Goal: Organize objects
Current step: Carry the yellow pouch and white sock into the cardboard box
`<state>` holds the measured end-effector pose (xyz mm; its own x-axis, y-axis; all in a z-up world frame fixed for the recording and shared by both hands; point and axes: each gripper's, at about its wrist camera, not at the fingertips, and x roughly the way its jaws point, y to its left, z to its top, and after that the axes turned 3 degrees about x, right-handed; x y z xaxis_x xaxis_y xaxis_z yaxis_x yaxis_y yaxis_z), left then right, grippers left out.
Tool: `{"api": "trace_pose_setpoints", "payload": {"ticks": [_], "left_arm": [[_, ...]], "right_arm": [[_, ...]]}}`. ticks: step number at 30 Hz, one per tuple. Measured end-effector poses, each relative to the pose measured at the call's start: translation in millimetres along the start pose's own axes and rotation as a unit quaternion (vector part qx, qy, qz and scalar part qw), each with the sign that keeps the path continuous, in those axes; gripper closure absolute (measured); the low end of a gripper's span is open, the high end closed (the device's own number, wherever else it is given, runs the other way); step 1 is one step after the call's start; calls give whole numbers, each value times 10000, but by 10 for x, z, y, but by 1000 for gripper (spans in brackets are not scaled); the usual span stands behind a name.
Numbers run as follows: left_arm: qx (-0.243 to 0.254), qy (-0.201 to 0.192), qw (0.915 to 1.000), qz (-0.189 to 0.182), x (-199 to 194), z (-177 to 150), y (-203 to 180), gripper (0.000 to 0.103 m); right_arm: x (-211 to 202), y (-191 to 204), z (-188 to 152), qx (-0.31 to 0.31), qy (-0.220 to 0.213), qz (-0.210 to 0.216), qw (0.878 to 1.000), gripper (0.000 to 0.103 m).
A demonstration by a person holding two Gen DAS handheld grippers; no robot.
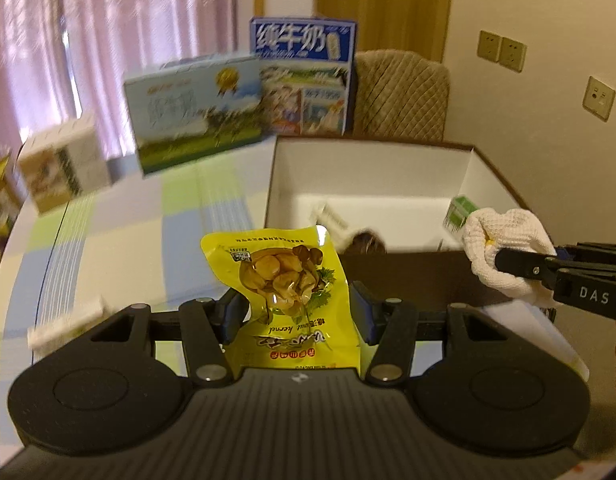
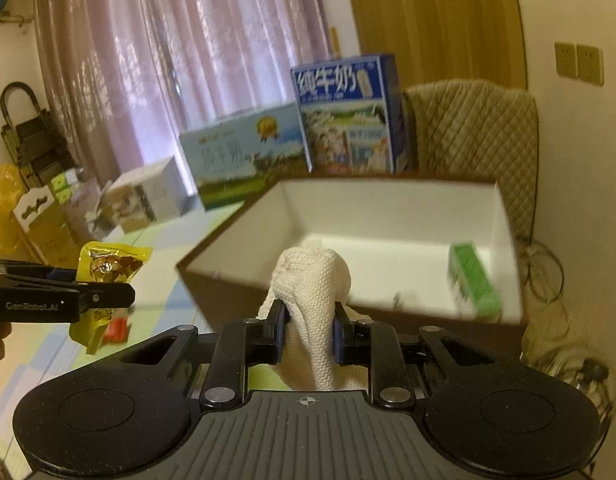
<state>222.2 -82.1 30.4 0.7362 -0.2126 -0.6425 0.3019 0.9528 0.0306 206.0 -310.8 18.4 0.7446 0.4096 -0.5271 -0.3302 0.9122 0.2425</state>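
Note:
My left gripper (image 1: 298, 312) is shut on a yellow snack packet (image 1: 286, 280) printed with chestnuts, held up just short of the near wall of a brown cardboard box (image 1: 407, 276) with a white inside. The right gripper (image 2: 309, 330) is shut on a white waffle-weave cloth (image 2: 315, 284), raised in front of the same box (image 2: 228, 284). In the left wrist view the cloth (image 1: 503, 240) and right gripper (image 1: 507, 262) hang at the box's right side. The right wrist view shows the packet (image 2: 108, 268) in the left gripper (image 2: 108, 294) at far left. A green and white carton (image 2: 473, 282) lies inside the box.
Two milk cartons (image 1: 196, 112) (image 1: 304, 76) and a small white box (image 1: 60, 164) stand at the back of the checked tablecloth (image 1: 120, 248). A quilted chair (image 2: 475, 132) stands behind the box. A small white item (image 1: 68, 320) lies near left. Cables (image 2: 547, 264) trail at right.

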Motion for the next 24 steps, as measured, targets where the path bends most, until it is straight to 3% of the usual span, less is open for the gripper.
{"api": "trace_pose_setpoints", "payload": {"ticks": [5,11,18,24], "left_arm": [[248,-160,9996,-43,196,382,-98,53],[486,-93,9986,-171,556,760,-288,53],[558,224,9974,-406,1129,1042,-563,53],[525,441,9961,-556,1526,1147,-778,53]], "right_arm": [[57,-180,338,-142,-228,-102,9996,84],[304,-380,610,-240,-40,-186,9995,84],[747,-780,789,436,432,-159,9980,84],[981,-1086,851,852,502,-367,9944,84]]}}
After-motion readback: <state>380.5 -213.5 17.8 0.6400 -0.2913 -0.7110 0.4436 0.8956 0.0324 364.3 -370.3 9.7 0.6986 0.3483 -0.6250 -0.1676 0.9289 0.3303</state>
